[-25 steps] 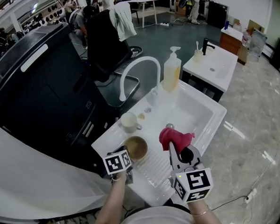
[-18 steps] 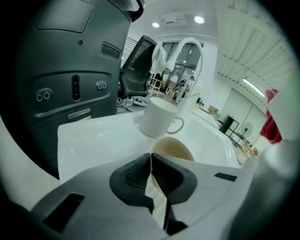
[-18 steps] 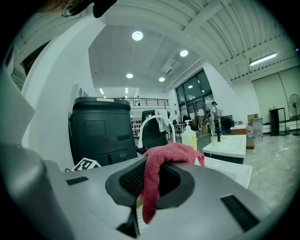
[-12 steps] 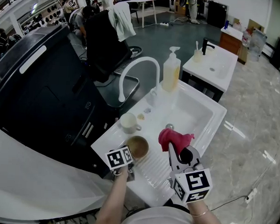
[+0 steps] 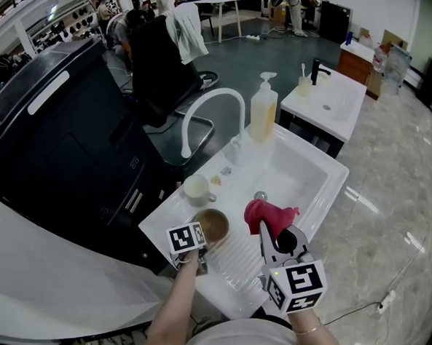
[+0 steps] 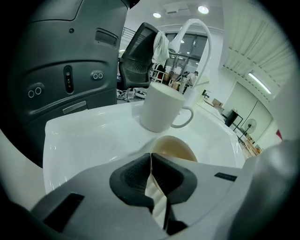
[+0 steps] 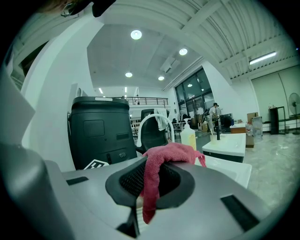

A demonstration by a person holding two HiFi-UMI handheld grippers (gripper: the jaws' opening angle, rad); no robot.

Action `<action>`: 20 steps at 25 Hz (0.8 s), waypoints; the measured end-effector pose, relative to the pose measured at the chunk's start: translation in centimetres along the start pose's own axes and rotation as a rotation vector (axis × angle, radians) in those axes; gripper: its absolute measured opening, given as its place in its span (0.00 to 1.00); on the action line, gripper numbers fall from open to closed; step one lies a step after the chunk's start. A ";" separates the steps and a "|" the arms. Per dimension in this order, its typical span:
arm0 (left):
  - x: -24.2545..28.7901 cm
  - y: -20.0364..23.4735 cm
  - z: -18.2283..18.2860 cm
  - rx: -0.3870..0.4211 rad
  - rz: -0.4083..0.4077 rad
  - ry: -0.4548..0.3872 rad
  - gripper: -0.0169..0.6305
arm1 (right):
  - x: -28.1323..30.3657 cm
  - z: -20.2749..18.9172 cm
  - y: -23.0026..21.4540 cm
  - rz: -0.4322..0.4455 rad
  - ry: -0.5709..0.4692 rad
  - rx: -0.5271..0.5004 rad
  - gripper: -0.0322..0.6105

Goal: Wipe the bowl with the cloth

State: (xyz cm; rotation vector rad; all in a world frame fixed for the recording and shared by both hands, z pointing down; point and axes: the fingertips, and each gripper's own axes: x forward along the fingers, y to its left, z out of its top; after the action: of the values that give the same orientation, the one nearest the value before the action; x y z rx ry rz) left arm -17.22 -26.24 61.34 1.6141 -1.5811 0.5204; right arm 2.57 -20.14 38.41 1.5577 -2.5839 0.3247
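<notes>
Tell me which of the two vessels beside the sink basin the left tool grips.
The tan bowl: the left tool pinches its rim. The white mug behind it stands free, untouched.

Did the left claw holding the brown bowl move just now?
Yes, slightly: the left claw, pinching the round brown bowl by its rim, edged forward towards the white ceramic mug.

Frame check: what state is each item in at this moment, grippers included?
Tan round bowl: rim pinched by the left gripper, open side up.
Red terry cloth: clamped in the right gripper, apart from the bowl.
White mug: upright on the sink ledge, unheld.
Yellowish pump soap bottle: upright.
White curved faucet: no water visible.
</notes>
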 end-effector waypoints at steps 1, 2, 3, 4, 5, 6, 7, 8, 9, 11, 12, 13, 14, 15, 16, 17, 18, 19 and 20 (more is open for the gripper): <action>0.1 0.0 0.0 0.005 0.006 0.004 0.07 | 0.0 -0.1 0.0 0.000 0.002 0.001 0.11; 0.2 0.0 0.0 0.010 0.012 0.007 0.07 | 0.0 -0.1 -0.1 0.000 0.004 0.003 0.11; 0.3 0.0 0.0 0.018 0.019 0.011 0.07 | 0.1 -0.2 -0.2 0.000 0.006 0.004 0.11; 0.4 0.0 0.0 0.029 0.028 0.016 0.07 | 0.1 -0.3 -0.3 0.000 0.008 0.007 0.11; 0.6 0.1 0.0 0.044 0.039 0.022 0.07 | 0.1 -0.4 -0.4 0.000 0.010 0.009 0.11; 0.7 0.1 0.0 0.060 0.049 0.028 0.07 | 0.1 -0.4 -0.4 0.000 0.012 0.011 0.11; 0.8 0.2 0.0 0.075 0.059 0.032 0.07 | 0.2 -0.5 -0.4 0.000 0.013 0.012 0.11; 0.9 0.2 0.0 0.085 0.066 0.035 0.07 | 0.2 -0.5 -0.4 0.000 0.014 0.013 0.11; 1.0 0.3 0.1 0.091 0.071 0.037 0.07 | 0.3 -0.5 -0.4 0.001 0.015 0.013 0.11; 1.2 0.3 0.2 0.096 0.077 0.046 0.07 | 0.4 -0.5 -0.4 0.001 0.017 0.013 0.11; 1.2 0.4 0.1 0.099 0.081 0.050 0.07 | 0.4 -0.5 -0.4 0.002 0.017 0.014 0.10; 1.3 0.3 0.1 0.103 0.085 0.054 0.07 | 0.4 -0.6 -0.4 0.004 0.018 0.015 0.11; 1.4 0.3 0.1 0.108 0.088 0.056 0.07 | 0.4 -0.6 -0.4 0.005 0.020 0.015 0.11; 1.4 0.3 0.0 0.113 0.091 0.057 0.07 | 0.4 -0.7 -0.4 0.006 0.021 0.014 0.11; 1.4 0.3 0.0 0.115 0.093 0.058 0.07 | 0.4 -0.7 -0.4 0.007 0.022 0.013 0.10; 1.4 0.3 0.0 0.117 0.094 0.058 0.07 | 0.4 -0.8 -0.4 0.008 0.023 0.013 0.11; 1.4 0.3 0.0 0.118 0.093 0.057 0.07 | 0.4 -0.8 -0.3 0.008 0.023 0.014 0.11; 1.4 0.4 0.0 0.120 0.093 0.056 0.07 | 0.4 -0.8 -0.3 0.008 0.024 0.014 0.11; 1.4 0.4 0.0 0.121 0.091 0.055 0.07 | 0.4 -0.8 -0.3 0.008 0.024 0.015 0.10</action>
State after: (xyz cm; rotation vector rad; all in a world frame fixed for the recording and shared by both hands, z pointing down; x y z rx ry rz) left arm -17.39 -27.09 62.47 1.6078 -1.6145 0.7154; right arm 2.69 -20.42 39.32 1.5396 -2.5758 0.3623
